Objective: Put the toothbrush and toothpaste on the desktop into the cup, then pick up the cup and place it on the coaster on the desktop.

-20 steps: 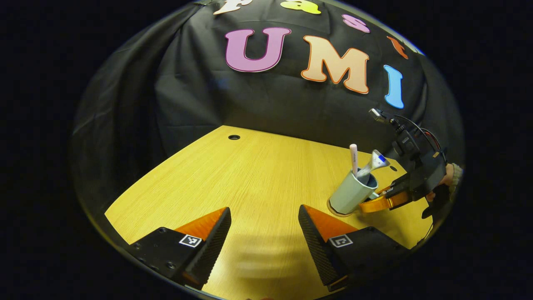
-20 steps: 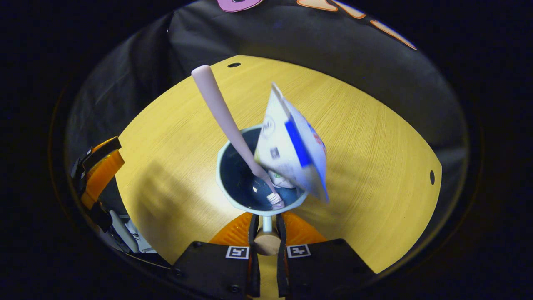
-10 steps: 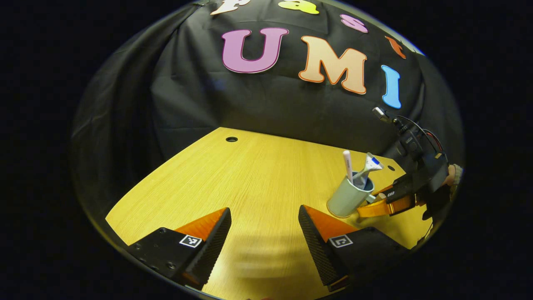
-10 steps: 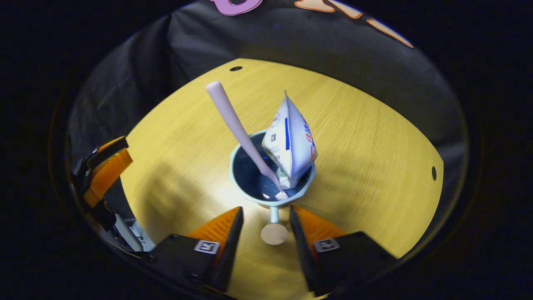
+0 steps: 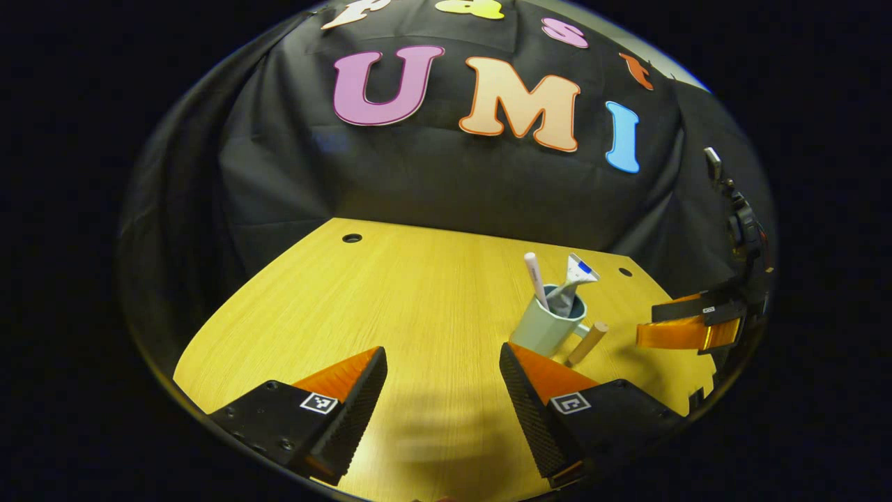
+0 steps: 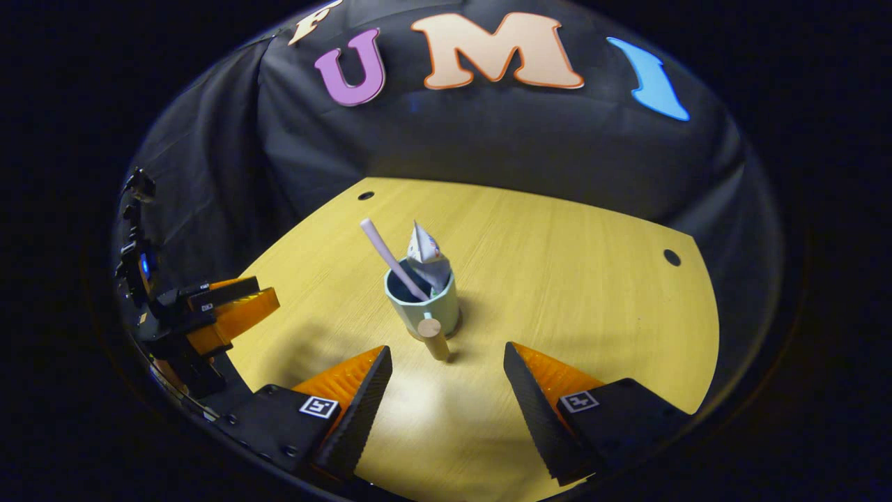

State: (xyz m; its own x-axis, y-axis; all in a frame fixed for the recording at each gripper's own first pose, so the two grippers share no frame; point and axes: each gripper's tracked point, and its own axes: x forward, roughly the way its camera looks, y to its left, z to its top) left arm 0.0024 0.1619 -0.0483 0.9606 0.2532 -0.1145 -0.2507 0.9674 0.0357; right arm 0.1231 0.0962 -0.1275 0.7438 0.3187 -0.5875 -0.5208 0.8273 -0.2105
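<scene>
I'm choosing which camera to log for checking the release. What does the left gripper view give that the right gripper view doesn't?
Left gripper view: the right gripper from the side, open and apart from the cup's wooden handle, with bare desktop between them.

Right gripper view: the left gripper far off at the left edge, and the handle pointing back between the right gripper's own spread fingers.

Both: the cup upright, with the toothbrush and toothpaste standing in it.

Both tongs (image 5: 442, 390) (image 6: 446, 401) have black bodies bearing small square black-and-white markers, with ribbed wedge-shaped fingers
</scene>
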